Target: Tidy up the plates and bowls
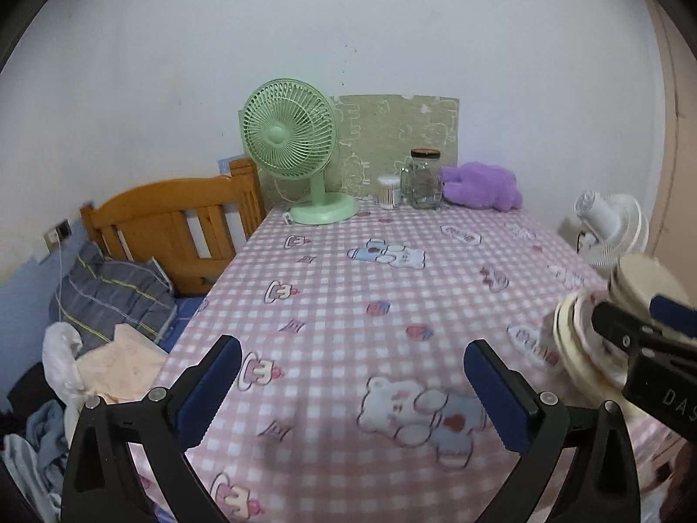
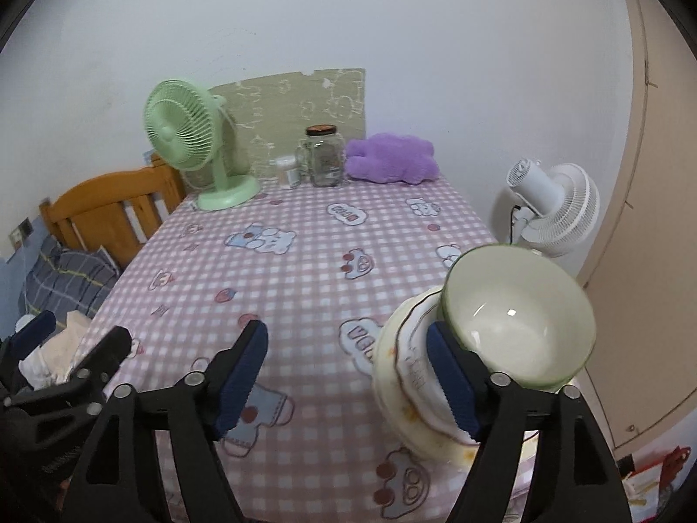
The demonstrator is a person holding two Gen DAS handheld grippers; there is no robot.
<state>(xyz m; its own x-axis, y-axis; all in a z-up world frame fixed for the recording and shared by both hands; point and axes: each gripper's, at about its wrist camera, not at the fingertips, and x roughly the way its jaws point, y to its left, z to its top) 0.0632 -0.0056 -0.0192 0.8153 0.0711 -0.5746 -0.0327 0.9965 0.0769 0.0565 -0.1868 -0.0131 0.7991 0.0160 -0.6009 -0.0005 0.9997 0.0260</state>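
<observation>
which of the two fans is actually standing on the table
The green fan: its round base rests on the checked tablecloth at the back left corner. The white fan is beyond the table's right edge, its base out of sight, not on the cloth.

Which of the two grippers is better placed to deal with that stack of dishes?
The right gripper. Its open jaws sit right beside the bowl and plates at the table's right edge, while the left gripper hovers open over bare tablecloth, farther away.
</observation>
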